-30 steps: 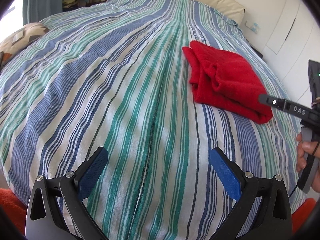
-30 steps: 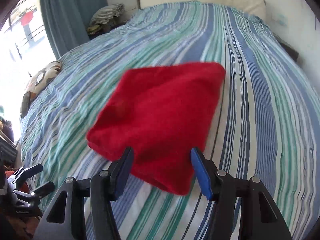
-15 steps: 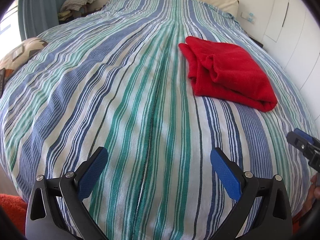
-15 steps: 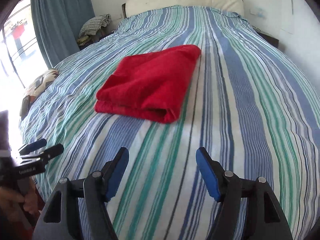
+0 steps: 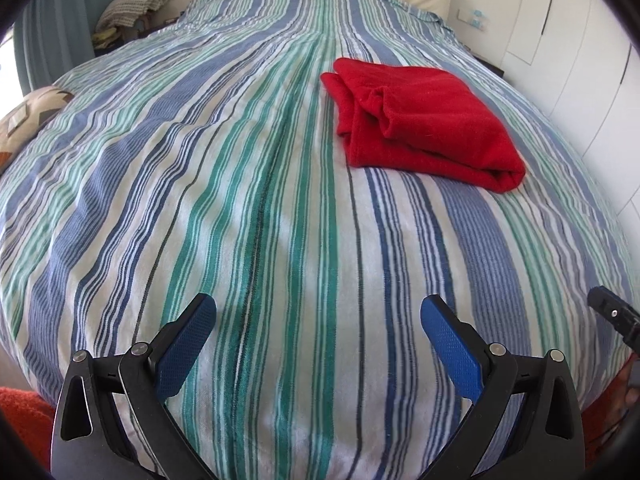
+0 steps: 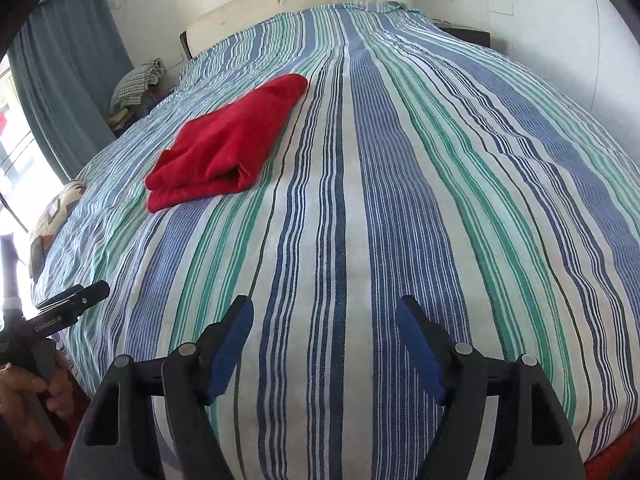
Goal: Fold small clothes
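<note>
My left tool (image 5: 318, 322) hangs over the near end of the bed (image 5: 248, 208), its blue pads (image 5: 184, 344) spread wide with nothing but striped cover between them. My right tool (image 6: 326, 334) is over the same near end, further to the right, and its jaws are opening, also with only the cover showing in the gap. Neither tool touches the red folded garment (image 5: 424, 120), which lies flat on the bed well ahead of both. From my left tool it sits up and to the right; from my right tool (image 6: 224, 144) it sits up and to the left, so it rests between the two lines of sight, toward the middle of the bed. Its layered edges face my left side and its rounded fold faces the near right. At the head of the bed stands a pale headboard (image 6: 296, 0). A patterned cushion (image 5: 28, 116) lies at the bed's left edge, beside what may be a curtain (image 6: 64, 92), though the lens bends it badly.
</note>
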